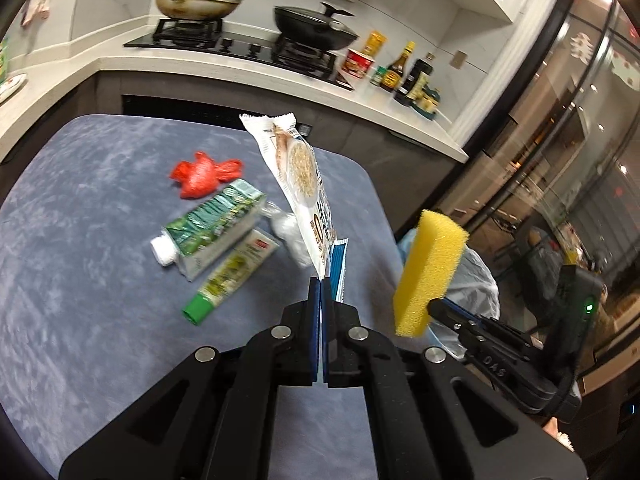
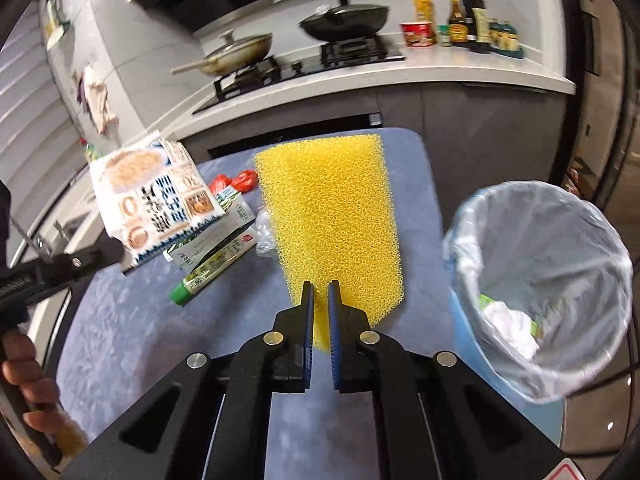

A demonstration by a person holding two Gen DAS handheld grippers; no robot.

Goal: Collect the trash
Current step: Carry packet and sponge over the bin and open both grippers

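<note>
My left gripper [image 1: 321,280] is clamped fully shut on a corner of the noodle packet [image 1: 304,196]; my right gripper [image 2: 320,286] pinches the near end of the yellow sponge [image 2: 330,216]. Both hang above the blue table [image 1: 80,240]. Risk: the packet's thin corner may slip, or the compressed sponge spring free short of the lined bin [image 2: 536,280] at right. Carton [image 1: 216,224], tube [image 1: 232,276] and red bag [image 1: 204,174] remain; the stove [image 1: 240,46] stands beyond.

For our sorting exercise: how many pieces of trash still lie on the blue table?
4, perhaps more hidden: red bag farthest back, green carton before it, green-capped tube nearest, clear wrapper right of the carton.
</note>
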